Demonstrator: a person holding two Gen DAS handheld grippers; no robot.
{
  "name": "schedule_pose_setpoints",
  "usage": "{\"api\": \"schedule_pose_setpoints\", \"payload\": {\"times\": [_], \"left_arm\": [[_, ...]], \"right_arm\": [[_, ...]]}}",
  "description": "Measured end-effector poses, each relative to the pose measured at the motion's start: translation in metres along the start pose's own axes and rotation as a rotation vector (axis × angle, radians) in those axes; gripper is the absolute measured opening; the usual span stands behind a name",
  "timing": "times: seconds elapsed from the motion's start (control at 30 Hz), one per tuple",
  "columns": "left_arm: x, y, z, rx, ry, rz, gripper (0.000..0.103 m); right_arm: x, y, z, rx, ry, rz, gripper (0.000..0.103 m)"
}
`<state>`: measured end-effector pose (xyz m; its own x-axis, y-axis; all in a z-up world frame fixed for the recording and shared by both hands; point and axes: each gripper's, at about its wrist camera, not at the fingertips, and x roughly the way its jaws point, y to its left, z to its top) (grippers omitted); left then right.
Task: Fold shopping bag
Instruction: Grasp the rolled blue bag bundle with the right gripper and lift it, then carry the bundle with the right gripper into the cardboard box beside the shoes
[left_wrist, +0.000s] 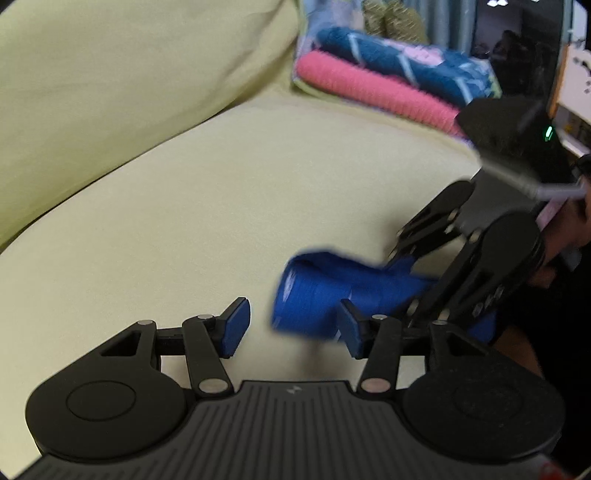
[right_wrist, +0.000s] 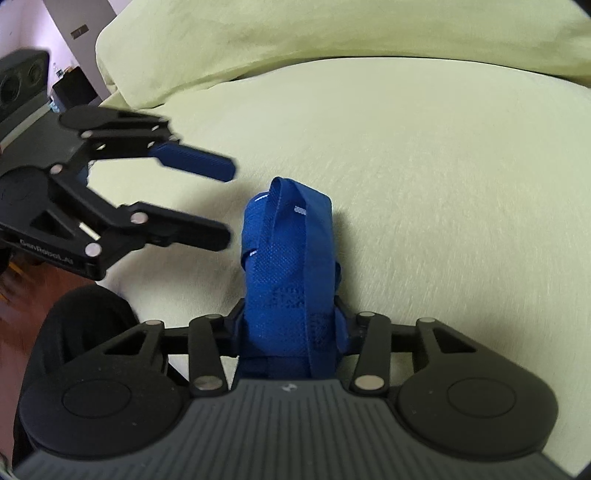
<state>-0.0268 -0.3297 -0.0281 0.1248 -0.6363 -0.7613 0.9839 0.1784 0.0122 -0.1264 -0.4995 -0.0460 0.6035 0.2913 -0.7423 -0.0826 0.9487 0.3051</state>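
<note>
The blue shopping bag (right_wrist: 286, 273) is folded into a compact roll with a strap looped over it. My right gripper (right_wrist: 290, 328) is shut on the near end of the bag and holds it over the pale green sofa seat (right_wrist: 424, 192). In the left wrist view the bag (left_wrist: 317, 295) pokes out of the right gripper (left_wrist: 406, 273), just right of my left gripper. My left gripper (left_wrist: 293, 332) is open and empty, its blue pads (left_wrist: 234, 326) wide apart. It also shows in the right wrist view (right_wrist: 227, 203), left of the bag and apart from it.
A sofa back cushion (left_wrist: 122, 74) rises behind the seat. Folded pink and blue blankets (left_wrist: 388, 77) are stacked at the seat's far end. A dark speaker (right_wrist: 22, 77) stands off the sofa's left side, above a wooden floor (right_wrist: 22, 295).
</note>
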Motion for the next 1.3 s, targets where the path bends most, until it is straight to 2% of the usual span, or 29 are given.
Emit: {"api": "schedule_pose_setpoints", "payload": {"times": [0.13, 0.53, 0.8, 1.03, 1.23, 1.3], "left_arm": [[0.010, -0.005, -0.010, -0.011, 0.043, 0.028, 0.055], [0.034, -0.011, 0.005, 0.040, 0.060, 0.034, 0.056], [0.047, -0.017, -0.001, -0.016, 0.149, 0.069, 0.055], [0.059, -0.034, 0.011, 0.007, 0.162, 0.124, 0.054], [0.062, -0.041, 0.012, 0.021, 0.162, 0.133, 0.054], [0.061, -0.041, 0.014, 0.025, 0.156, 0.129, 0.051]], "right_arm": [[-0.004, 0.001, -0.004, 0.025, -0.005, 0.000, 0.040], [-0.008, -0.007, 0.000, 0.105, 0.055, 0.006, 0.040], [-0.002, -0.005, 0.007, 0.122, 0.046, 0.006, 0.040], [0.002, -0.004, 0.006, 0.148, 0.029, 0.006, 0.040], [0.005, -0.005, 0.006, 0.163, 0.017, 0.015, 0.040], [0.005, -0.005, 0.006, 0.173, 0.009, 0.018, 0.040]]}}
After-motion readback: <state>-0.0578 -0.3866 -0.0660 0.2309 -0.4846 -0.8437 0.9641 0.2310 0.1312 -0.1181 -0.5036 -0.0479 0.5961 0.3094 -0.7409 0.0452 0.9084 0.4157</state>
